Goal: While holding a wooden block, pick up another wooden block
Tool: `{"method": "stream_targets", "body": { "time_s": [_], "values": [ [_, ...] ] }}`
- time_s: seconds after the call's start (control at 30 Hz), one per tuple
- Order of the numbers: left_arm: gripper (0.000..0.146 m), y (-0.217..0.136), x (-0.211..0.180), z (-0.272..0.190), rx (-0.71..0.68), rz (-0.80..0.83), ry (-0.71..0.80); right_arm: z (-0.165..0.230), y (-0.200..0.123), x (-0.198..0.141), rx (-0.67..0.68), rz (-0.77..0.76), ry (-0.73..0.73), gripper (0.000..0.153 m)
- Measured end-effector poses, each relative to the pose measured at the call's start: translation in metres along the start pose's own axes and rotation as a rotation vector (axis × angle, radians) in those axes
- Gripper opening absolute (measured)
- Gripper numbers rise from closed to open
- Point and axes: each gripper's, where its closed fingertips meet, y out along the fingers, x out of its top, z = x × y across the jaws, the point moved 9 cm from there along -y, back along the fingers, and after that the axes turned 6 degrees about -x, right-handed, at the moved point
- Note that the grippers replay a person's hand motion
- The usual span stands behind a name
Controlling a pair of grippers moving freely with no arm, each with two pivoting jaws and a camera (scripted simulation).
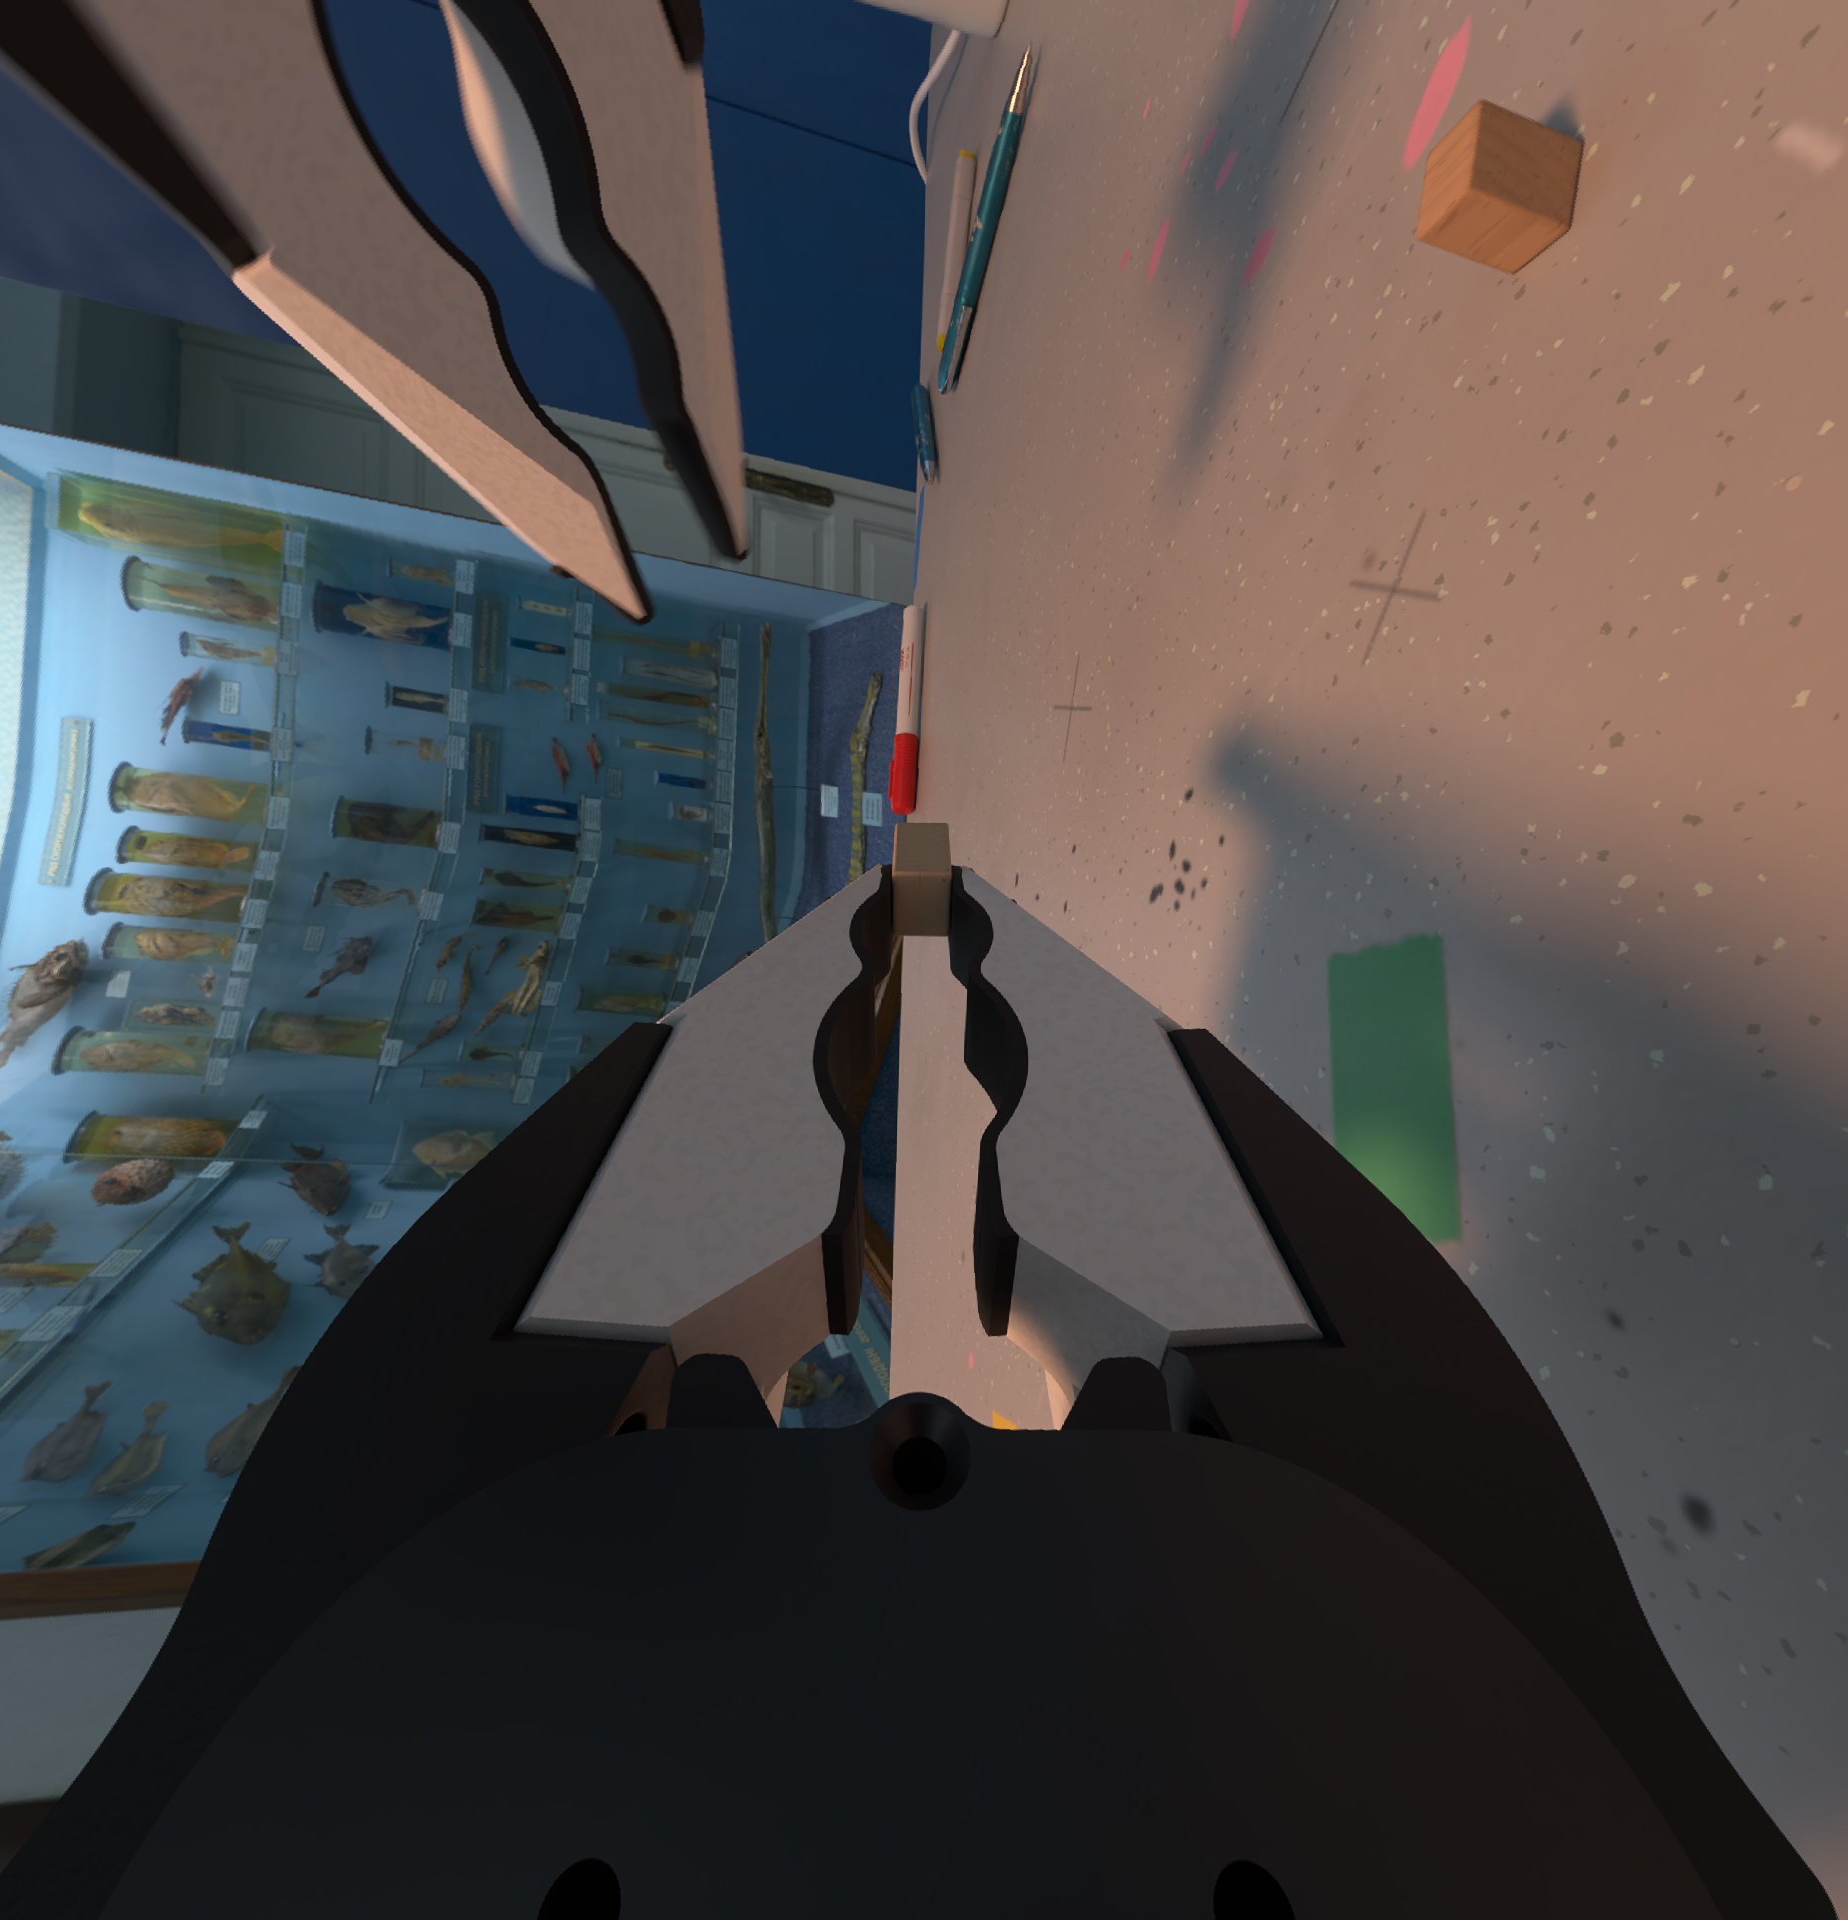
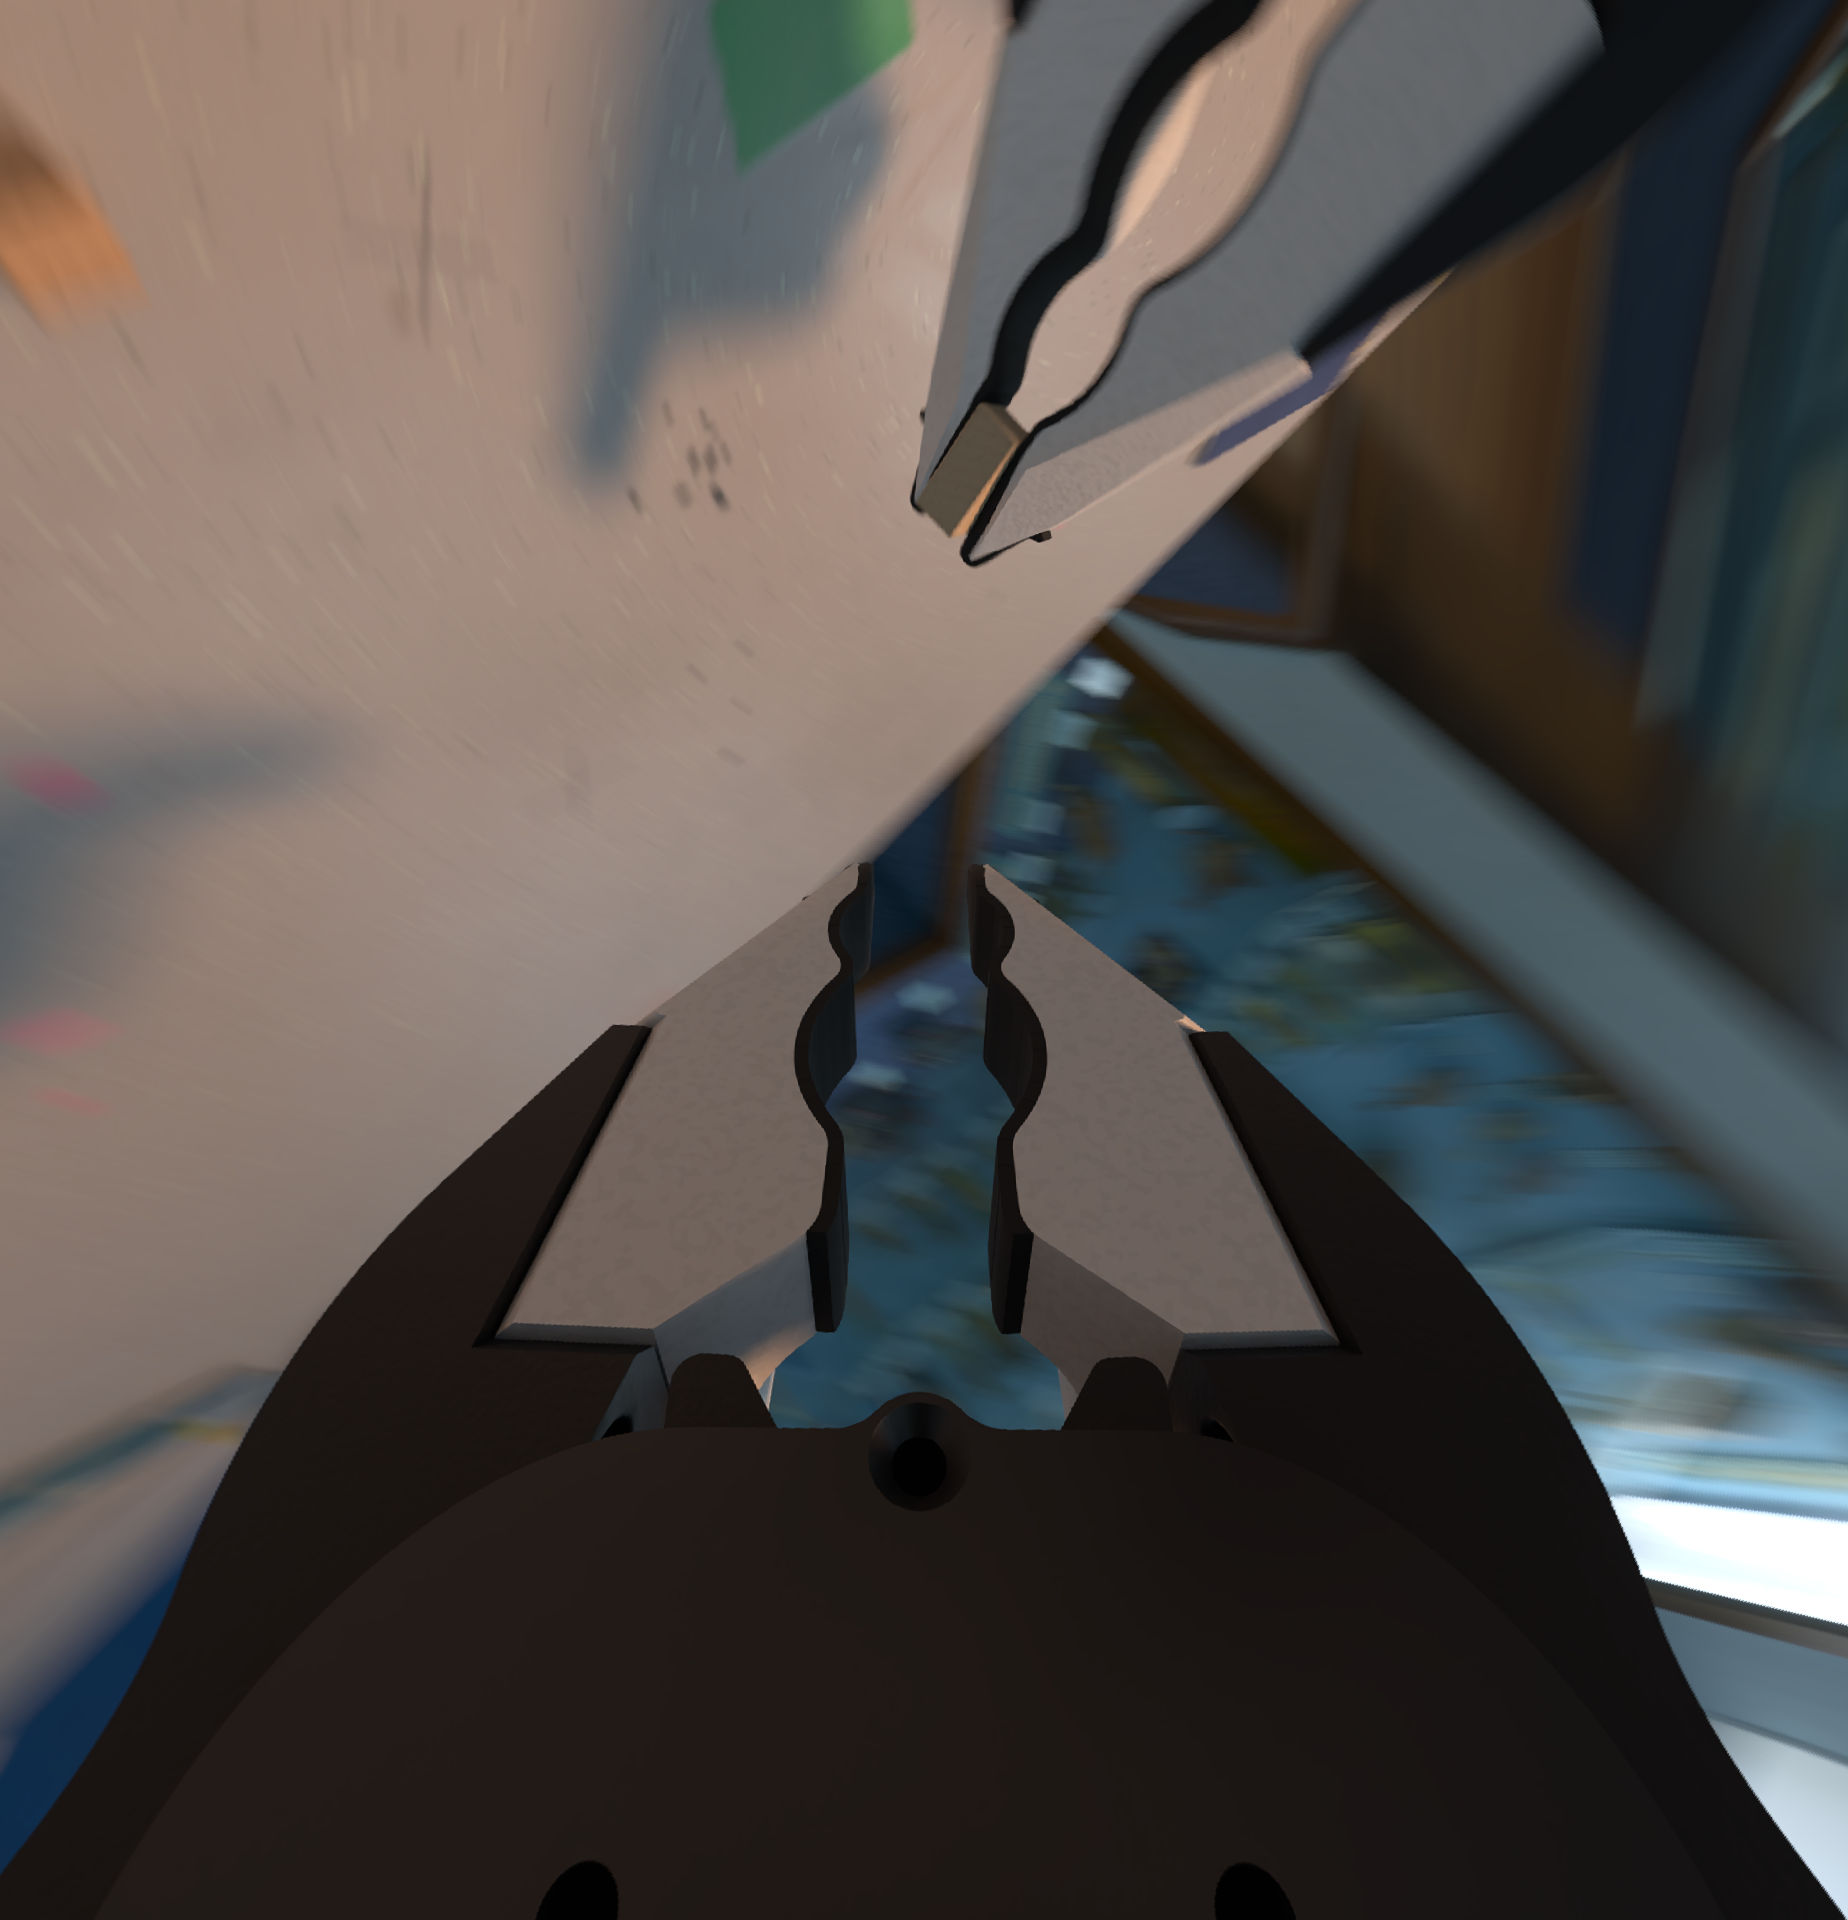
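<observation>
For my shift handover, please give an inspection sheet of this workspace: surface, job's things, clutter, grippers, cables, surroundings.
Surface: speckled beige tabletop with a green rectangular patch, pink marks and thin crosses.
Job's things: small pale wooden block clamped at the left gripper's tips; larger orange-brown wooden cube alone on the tabletop.
Clutter: teal pen, white marker with red cap, both near the table edge.
Grippers: left shut on the pale block; right gripper empty, jaws apart.
Cables: white cable at the table edge.
Surroundings: blue display case of fish specimens.
</observation>
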Motion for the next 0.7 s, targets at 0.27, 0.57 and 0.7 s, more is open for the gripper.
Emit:
{"method": "stream_targets", "body": {
  "time_s": [0.27, 0.57, 0.7],
  "values": [
    [0.009, 0.001, 0.001, 0.000, -0.002, 0.007, 0.013, -0.027, 0.004, 0.008, 0.365, -0.293, 0.877, 0.027],
    [0.009, 0.000, 0.001, 0.000, 0.002, 0.007, 0.021, -0.023, 0.027, 0.024, 0.489, -0.200, 0.898, 0.026],
    [0.009, -0.001, 0.002, 0.001, 0.000, 0.002, 0.012, -0.022, 0.027, 0.021, 0.489, -0.243, 0.878, 0.021]
  ]
}}
